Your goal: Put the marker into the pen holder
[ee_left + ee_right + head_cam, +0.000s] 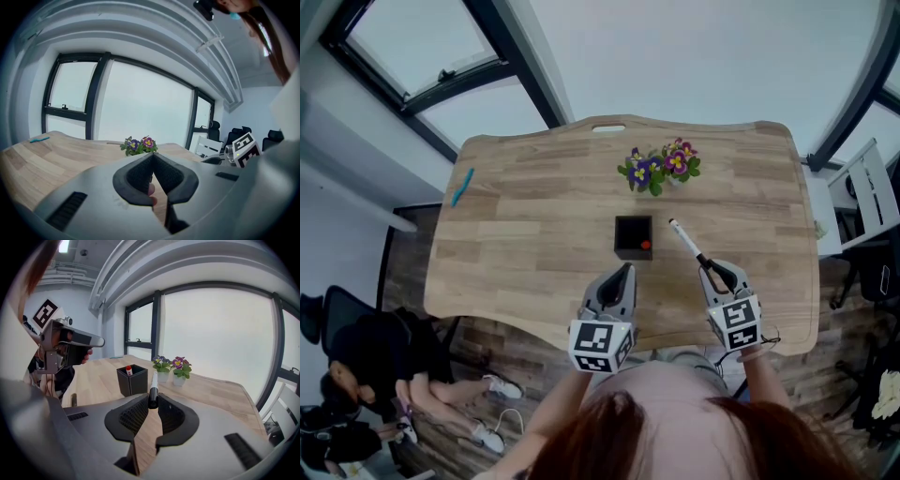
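You held your right gripper (712, 272) with its fingers clamped on the marker (686, 240), long axis slanting toward the pen holder (633, 251), tip just right of it. Your left gripper (623, 272) was closed and empty.

Left gripper (624, 270) and right gripper (707, 266): smooth grey moulded housings tapering to black ribbed jaw pads (136, 180), with a dark slotted vent (65, 211) on each shoulder. Left cube (600, 344) and right cube (739, 324): white, faced with black square markers. Operator: reddish-brown hair (675, 441), pale pink top (652, 384)
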Demonstrator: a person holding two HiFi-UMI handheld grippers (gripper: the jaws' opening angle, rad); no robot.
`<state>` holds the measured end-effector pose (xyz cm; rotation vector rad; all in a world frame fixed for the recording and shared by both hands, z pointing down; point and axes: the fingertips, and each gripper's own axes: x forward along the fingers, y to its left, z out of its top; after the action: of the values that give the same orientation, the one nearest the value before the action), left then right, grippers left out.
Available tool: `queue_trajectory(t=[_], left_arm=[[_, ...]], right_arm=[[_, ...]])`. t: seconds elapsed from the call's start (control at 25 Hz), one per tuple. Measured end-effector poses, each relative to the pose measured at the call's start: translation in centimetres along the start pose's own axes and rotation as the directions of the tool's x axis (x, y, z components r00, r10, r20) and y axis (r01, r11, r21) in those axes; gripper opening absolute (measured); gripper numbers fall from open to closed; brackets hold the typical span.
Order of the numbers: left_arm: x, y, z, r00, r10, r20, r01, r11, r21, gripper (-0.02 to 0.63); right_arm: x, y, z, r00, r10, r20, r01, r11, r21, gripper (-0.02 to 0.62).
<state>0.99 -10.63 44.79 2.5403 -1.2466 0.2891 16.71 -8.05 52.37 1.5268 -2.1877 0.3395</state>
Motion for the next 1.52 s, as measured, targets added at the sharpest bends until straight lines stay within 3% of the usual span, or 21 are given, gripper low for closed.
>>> queue_trajectory(t=[0.8, 1.52], left_arm=[[0.1, 2.0, 0.0, 1.0, 0.009, 0.017, -0.009, 1.0, -0.011, 0.002], [-1.2, 4.5, -0.1, 0.994, 0.1, 0.032, -0.098, 0.994, -0.046, 0.002]], right_arm=[[0.6, 2.7, 3.3, 0.992, 0.112, 0.06, -0.11, 0.994, -0.028, 0.058], [3.2, 3.9, 4.8, 0.973, 0.227, 0.046, -0.226, 0.974, -0.011, 0.058]])
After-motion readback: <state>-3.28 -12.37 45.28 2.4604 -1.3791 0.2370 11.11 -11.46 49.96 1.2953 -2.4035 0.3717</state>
